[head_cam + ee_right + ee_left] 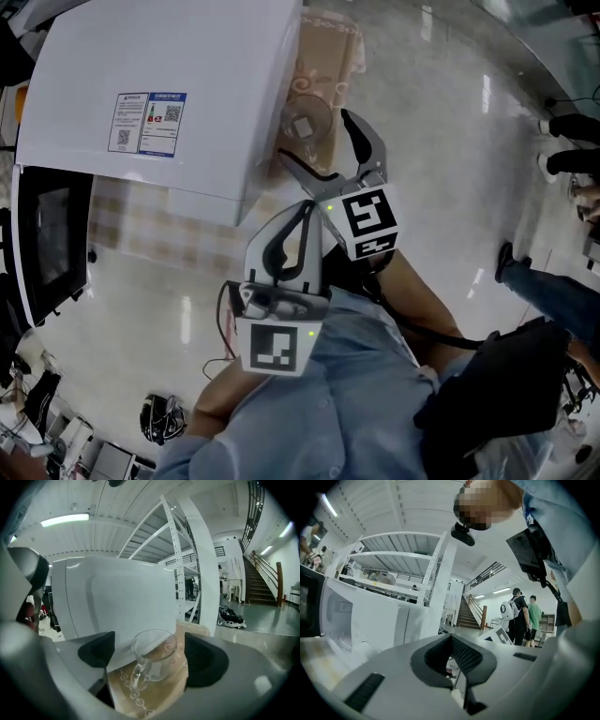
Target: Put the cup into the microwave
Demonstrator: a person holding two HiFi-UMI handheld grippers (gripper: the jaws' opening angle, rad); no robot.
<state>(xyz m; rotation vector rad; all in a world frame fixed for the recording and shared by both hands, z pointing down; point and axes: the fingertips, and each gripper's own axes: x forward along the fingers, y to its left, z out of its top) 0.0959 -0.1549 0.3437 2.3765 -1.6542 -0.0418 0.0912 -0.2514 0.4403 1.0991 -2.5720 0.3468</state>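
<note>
The cup (152, 660) stands just beside the microwave's (159, 84) side wall, so only a narrow gap is left there for one jaw of the wide-open right gripper (317, 139). The cup's other side has bare counter (330, 45) (handle toward the gripper). The microwave door (52, 239) hangs open, with free counter before the opening.
</note>
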